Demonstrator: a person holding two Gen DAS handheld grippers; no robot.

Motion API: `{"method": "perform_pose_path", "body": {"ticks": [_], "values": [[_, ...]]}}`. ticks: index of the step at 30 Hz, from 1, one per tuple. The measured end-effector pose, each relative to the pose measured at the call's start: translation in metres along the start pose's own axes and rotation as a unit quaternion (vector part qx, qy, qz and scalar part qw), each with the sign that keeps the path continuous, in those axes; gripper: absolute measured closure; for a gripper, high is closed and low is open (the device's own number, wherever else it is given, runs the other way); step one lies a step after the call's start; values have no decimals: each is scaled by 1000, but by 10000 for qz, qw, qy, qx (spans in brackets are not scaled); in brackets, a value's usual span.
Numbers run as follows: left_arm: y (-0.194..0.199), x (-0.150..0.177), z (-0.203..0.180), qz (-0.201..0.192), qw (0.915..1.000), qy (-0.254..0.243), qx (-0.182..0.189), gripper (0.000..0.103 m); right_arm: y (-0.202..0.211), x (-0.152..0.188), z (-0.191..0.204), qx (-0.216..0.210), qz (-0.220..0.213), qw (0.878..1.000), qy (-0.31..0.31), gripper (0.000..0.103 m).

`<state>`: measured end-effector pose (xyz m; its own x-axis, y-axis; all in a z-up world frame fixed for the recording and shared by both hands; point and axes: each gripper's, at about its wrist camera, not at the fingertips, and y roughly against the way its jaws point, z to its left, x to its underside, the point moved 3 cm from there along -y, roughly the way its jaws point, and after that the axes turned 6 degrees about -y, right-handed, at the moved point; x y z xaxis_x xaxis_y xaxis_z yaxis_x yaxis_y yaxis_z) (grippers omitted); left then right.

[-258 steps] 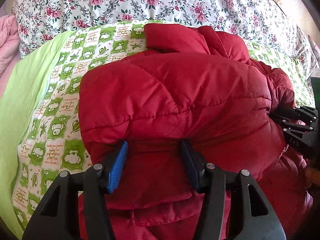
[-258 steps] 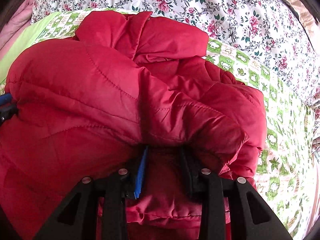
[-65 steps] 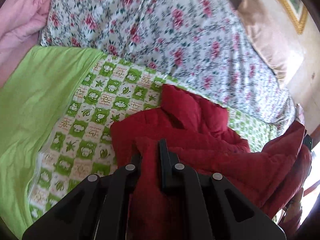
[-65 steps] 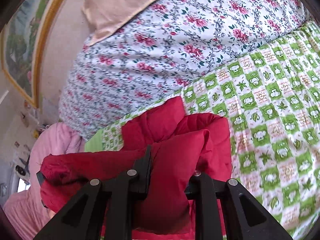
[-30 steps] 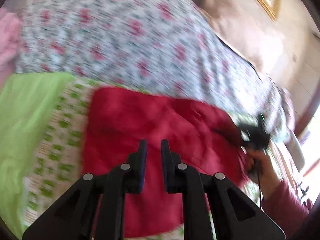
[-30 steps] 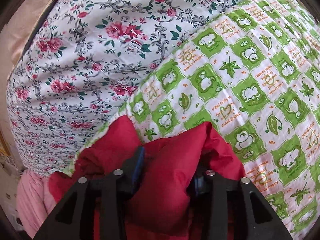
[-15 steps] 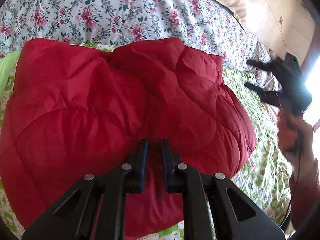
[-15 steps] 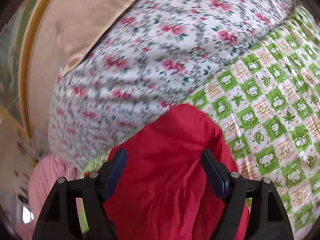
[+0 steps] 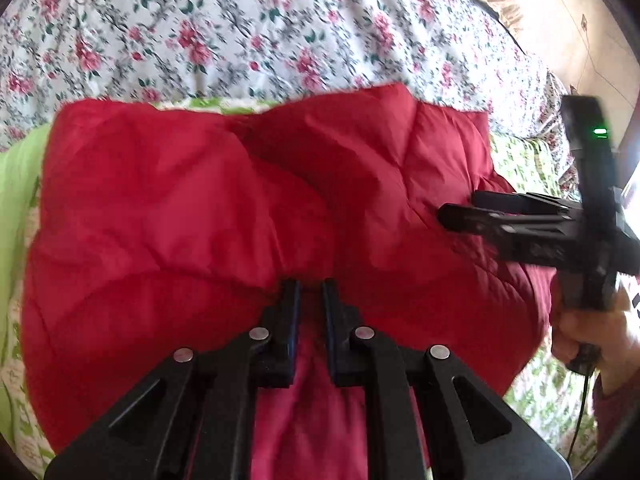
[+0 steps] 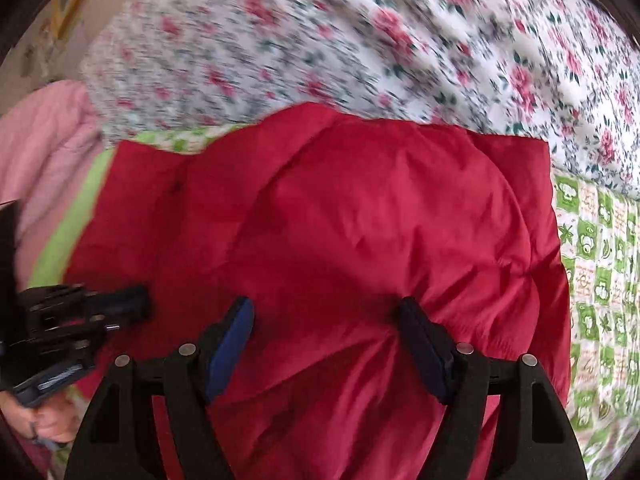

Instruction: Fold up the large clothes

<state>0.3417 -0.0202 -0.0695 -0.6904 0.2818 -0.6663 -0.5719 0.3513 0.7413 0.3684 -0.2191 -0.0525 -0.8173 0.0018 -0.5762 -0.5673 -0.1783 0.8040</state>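
1. Lying folded on the green-checked sheet (image 10: 600, 264), the red puffer jacket (image 9: 224, 208) stops just short of the floral quilt (image 9: 224, 28).
2. Left tongs (image 9: 308, 312) stand nearly clenched at the jacket's near edge; whether they pinch fabric, I cannot tell.
3. Right tongs (image 10: 328, 344) gape released over the jacket.

Both wrist views closely overlook one jacket (image 9: 192, 208).

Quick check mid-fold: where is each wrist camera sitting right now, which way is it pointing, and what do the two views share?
Left wrist: behind the left gripper, narrowed onto the red jacket; the right gripper and its hand show at right.
Right wrist: behind the open right gripper, facing the floral quilt; left gripper at left.
Shared: jacket, quilt, green sheet.
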Motion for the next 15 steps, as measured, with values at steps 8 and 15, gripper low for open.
{"method": "perform_pose_path", "body": {"ticks": [8,15], "values": [[-33,-16,49,16,9986,364,-375,101,-35,-21,-45,548,-70,9973,-492,24],[-49,-31,94,116,9950,842,-516,101,-65,-39,-74,536,-29,9937,-987,19]]}}
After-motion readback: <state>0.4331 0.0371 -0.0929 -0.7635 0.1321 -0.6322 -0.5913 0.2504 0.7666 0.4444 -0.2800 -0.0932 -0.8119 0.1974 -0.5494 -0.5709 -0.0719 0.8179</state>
